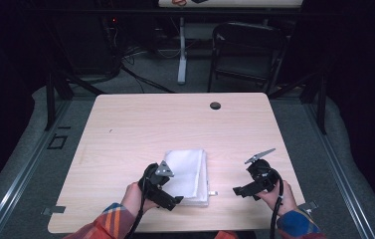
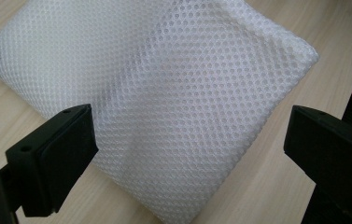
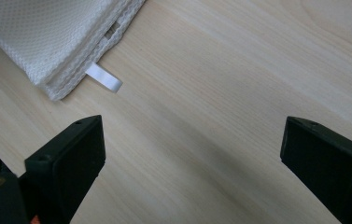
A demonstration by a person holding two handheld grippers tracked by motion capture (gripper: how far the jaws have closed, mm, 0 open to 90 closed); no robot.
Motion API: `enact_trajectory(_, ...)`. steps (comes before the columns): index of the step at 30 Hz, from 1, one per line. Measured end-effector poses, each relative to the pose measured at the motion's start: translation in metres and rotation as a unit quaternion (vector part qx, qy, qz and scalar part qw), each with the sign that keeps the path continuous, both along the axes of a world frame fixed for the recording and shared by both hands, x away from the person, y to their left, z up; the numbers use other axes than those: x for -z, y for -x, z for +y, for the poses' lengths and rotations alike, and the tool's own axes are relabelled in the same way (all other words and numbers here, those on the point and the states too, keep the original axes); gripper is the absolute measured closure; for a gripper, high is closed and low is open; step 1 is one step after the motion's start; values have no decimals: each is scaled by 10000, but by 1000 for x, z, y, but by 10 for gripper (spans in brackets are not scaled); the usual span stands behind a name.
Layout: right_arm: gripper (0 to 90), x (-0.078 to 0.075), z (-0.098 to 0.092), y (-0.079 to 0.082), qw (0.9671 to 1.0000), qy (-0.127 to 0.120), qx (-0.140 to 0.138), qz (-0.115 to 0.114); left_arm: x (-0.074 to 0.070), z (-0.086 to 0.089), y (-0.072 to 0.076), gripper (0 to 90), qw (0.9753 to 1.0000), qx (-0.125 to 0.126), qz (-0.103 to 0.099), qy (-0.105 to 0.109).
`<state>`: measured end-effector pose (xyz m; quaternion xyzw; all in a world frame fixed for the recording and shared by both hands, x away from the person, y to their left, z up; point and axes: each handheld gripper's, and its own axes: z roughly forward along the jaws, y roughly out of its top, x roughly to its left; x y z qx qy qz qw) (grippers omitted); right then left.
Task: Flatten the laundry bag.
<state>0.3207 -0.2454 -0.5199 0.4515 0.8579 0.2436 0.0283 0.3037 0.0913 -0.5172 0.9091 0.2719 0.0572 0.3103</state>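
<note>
A folded white mesh cloth (image 1: 187, 174) lies on the wooden table (image 1: 140, 129) near its front edge. A small white tab (image 1: 213, 193) sticks out of its right side. My left gripper (image 1: 174, 201) hovers at the cloth's front left corner, open, with the mesh cloth (image 2: 164, 93) spread between its jaws. My right gripper (image 1: 238, 191) is open to the right of the cloth, over bare wood. In the right gripper view the cloth's corner (image 3: 57, 32) and the tab (image 3: 104, 77) lie ahead at upper left, apart from the jaws.
A small dark round plug (image 1: 215, 105) sits near the table's far edge. A black folding chair (image 1: 247, 52) and a white table leg (image 1: 182, 50) stand beyond the table. Grey floor surrounds the table.
</note>
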Motion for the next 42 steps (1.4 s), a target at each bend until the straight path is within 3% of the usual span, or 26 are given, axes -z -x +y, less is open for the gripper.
enact_trajectory(9,81,0,4,1,10000,-26,-66,15,7,-13,0,69,9997,210,26,-129)
enact_trajectory(15,87,1,6,2,9999,-87,-89,5,17,-32,1,95,9981,485,39,-391)
enact_trajectory(16,88,1,6,1,9999,38,-162,-11,18,-34,1,107,9978,507,20,-432)
enact_trajectory(28,100,3,13,2,9992,121,-356,136,28,-44,0,174,9949,544,-71,-847)
enact_trajectory(30,102,3,15,2,9991,161,-364,154,30,-46,1,181,9939,564,-120,-941)
enact_trajectory(31,103,4,16,3,9992,56,-358,166,30,-47,1,182,9931,579,-169,-1009)
enact_trajectory(35,108,5,18,2,9989,172,-411,152,33,-48,2,191,9910,632,-237,-1152)
enact_trajectory(38,112,6,20,2,9986,207,-460,142,34,-47,0,245,9913,655,-233,-1122)
enact_trajectory(39,121,7,22,3,9992,69,-363,156,34,-46,0,273,9913,678,-231,-1107)
enact_trajectory(42,124,6,23,1,9985,222,-479,166,34,-44,-2,374,9917,727,-204,-1037)
